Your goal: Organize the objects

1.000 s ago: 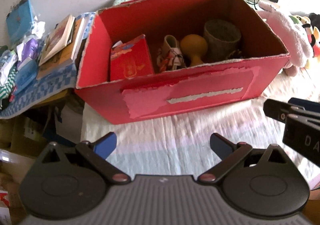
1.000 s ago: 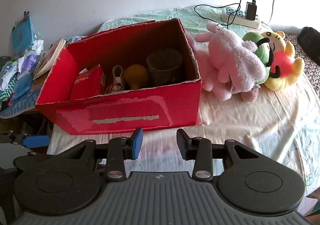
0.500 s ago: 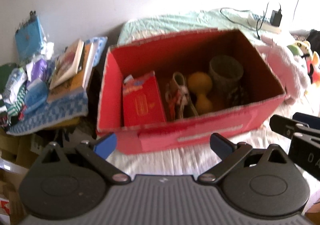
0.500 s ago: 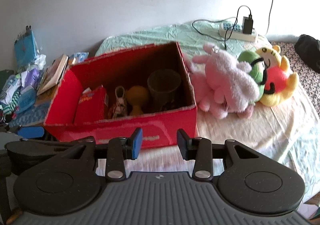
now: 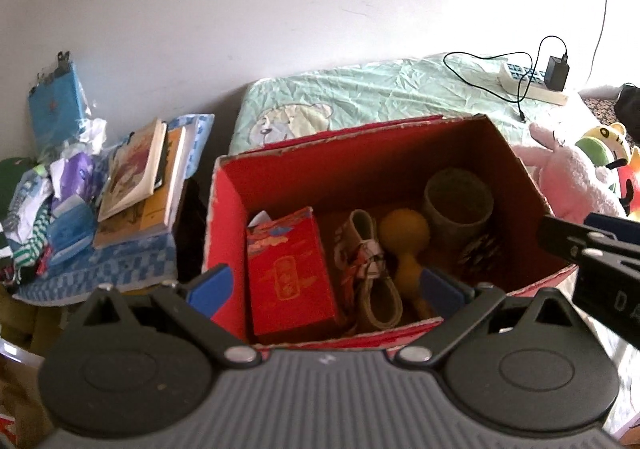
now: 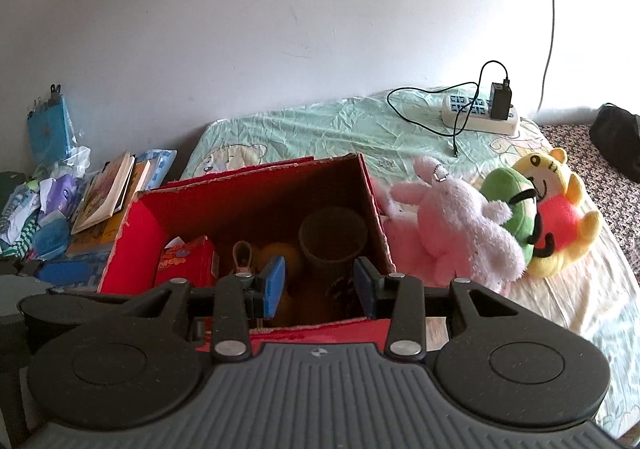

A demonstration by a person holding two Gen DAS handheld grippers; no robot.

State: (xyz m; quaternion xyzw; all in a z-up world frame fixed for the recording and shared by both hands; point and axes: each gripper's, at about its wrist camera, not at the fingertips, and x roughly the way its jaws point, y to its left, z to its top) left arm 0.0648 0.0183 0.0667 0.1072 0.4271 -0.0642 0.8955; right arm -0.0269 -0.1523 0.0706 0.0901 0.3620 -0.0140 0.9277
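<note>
A red cardboard box [image 5: 228, 189] [image 6: 140, 225] stands open on the bed. Inside lie a red packet [image 5: 288, 273] [image 6: 188, 261], a small shoe [image 5: 368, 261], a yellow gourd-shaped toy [image 5: 404, 233] and a dark cup [image 5: 458, 201] [image 6: 332, 237]. My left gripper [image 5: 326, 289] is open and empty, above the box's near wall. My right gripper [image 6: 320, 285] is open and empty, also above the near wall; it shows at the right edge of the left wrist view [image 5: 592, 249]. A pink plush rabbit [image 6: 456, 225], a green plush [image 6: 508, 193] and a yellow plush [image 6: 556, 209] lie right of the box.
A power strip with a charger and cable [image 6: 480, 113] lies at the back of the bed [image 6: 320, 129]. Books [image 5: 136, 169] and a heap of packets [image 5: 52, 185] sit on a blue checked cloth to the left. A dark bag [image 6: 616, 137] is at far right.
Both grippers have risen and moved toward the box, so I now look down into it. Both jaws stay open and empty.
</note>
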